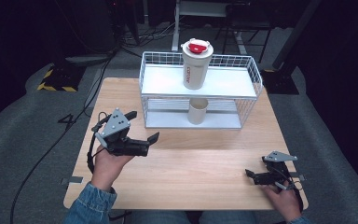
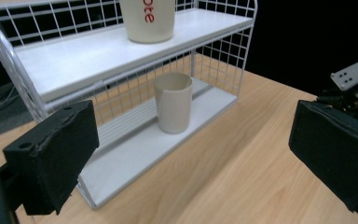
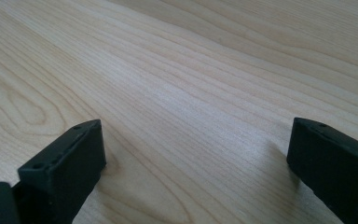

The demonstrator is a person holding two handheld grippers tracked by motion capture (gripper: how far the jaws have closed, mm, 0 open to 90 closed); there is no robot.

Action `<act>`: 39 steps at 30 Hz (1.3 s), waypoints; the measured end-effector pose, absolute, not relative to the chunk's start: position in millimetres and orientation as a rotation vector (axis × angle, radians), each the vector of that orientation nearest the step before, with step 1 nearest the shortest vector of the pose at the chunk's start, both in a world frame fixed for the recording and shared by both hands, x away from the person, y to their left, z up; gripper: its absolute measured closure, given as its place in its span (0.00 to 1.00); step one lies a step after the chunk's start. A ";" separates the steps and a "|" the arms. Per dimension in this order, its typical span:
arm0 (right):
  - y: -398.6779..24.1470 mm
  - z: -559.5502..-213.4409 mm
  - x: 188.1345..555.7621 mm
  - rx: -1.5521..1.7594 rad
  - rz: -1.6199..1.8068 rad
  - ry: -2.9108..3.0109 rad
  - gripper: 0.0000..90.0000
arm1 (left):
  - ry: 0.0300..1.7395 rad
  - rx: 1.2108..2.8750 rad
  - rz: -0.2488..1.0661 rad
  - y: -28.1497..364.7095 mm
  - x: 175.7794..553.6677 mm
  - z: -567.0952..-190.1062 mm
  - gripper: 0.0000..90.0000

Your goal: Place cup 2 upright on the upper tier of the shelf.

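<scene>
Left gripper (image 1: 144,126) held above table (image 1: 205,163), jaws spread wide, nothing between them, aimed at rack (image 1: 200,88). Right gripper (image 1: 254,176) rested low near table's right front corner, jaws parted wide, bare wood seen between them. Beyond left gripper, beige cup (image 2: 173,101) seen upright on rack's lower shelf. Farther up, tall white cup (image 1: 196,64) with red lid stood on upper shelf, directly above beige cup.

The bare bench (image 1: 200,154) in front of the wire shelf (image 1: 249,79) leaves lots of room, and the small cup (image 1: 197,111) on the low shelf stands behind an open front, with the top shelf close above it.
</scene>
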State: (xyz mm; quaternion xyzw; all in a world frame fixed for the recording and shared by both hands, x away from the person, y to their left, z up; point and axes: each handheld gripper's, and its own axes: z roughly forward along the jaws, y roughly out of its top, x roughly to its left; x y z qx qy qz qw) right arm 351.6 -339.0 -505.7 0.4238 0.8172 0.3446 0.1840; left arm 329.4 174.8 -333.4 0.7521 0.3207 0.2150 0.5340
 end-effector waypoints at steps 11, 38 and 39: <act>-339.0 -505.6 351.7 1.195 0.972 2.304 0.05 | 0.821 1.838 0.494 190.6 315.4 -366.4 0.02; -339.0 -505.6 351.6 1.195 0.972 2.304 0.05 | 1.049 1.992 0.416 210.7 309.0 -446.4 0.02; -339.0 -505.6 351.7 1.195 0.972 2.304 0.05 | 1.060 1.998 0.411 210.6 309.1 -448.6 0.02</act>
